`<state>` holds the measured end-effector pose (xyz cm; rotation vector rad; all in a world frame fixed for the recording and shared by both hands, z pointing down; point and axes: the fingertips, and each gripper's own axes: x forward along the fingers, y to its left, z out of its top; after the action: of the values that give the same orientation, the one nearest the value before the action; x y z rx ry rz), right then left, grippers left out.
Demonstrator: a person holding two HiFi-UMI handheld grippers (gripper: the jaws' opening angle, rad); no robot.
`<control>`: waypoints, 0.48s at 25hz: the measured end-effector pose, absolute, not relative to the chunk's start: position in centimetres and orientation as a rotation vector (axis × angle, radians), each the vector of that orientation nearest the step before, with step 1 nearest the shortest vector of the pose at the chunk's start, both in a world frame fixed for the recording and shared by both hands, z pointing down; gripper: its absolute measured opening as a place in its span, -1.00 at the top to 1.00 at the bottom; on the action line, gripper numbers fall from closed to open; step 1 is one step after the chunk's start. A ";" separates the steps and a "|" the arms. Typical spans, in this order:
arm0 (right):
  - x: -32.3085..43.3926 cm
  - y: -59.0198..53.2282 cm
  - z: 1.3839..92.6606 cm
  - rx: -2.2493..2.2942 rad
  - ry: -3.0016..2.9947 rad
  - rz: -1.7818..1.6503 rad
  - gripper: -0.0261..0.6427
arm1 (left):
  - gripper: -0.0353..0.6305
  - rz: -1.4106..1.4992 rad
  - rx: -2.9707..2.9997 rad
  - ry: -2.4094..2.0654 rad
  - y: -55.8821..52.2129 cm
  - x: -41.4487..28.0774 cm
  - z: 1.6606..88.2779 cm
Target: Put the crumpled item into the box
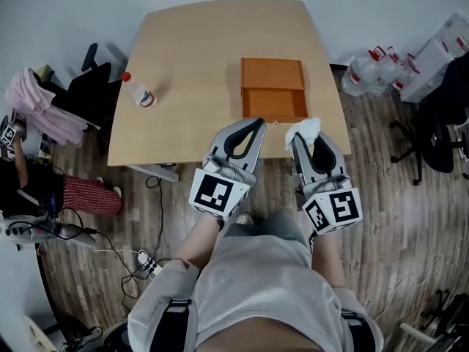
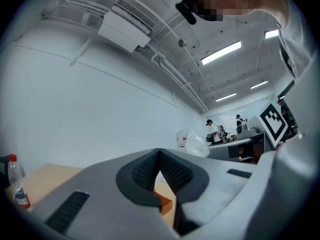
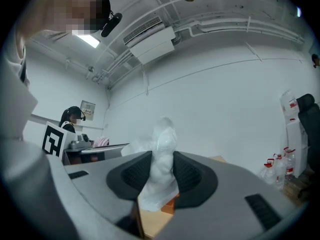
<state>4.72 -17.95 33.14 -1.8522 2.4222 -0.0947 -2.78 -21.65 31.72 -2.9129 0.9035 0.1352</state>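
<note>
Currently right gripper (image 1: 306, 135) clamped on crumpled white wad (image 1: 302, 128), wad just off near right corner of box (image 1: 273, 90); left gripper (image 1: 256, 123) empty, jaws closed tip to tip, near box front edge.

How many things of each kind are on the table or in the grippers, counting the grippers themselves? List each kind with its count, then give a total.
orange box: 1
plastic bottle: 1
crumpled white item: 1
grippers: 2, the left gripper and the right gripper
Total: 5
</note>
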 end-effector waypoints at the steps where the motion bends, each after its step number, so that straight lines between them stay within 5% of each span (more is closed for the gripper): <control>1: 4.8 -18.0 33.2 -1.857 2.419 -0.096 0.55 | 0.85 0.130 -2.918 0.900 -21.8 -2.7 31.9; 12: 5.6 -20.9 33.8 -1.868 2.421 -0.117 0.55 | 0.85 0.111 -2.937 0.923 -24.6 -2.3 32.9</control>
<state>5.65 -20.85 33.82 -1.8675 2.4211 -0.1168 -2.33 -24.62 32.86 -2.9371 0.9231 0.1108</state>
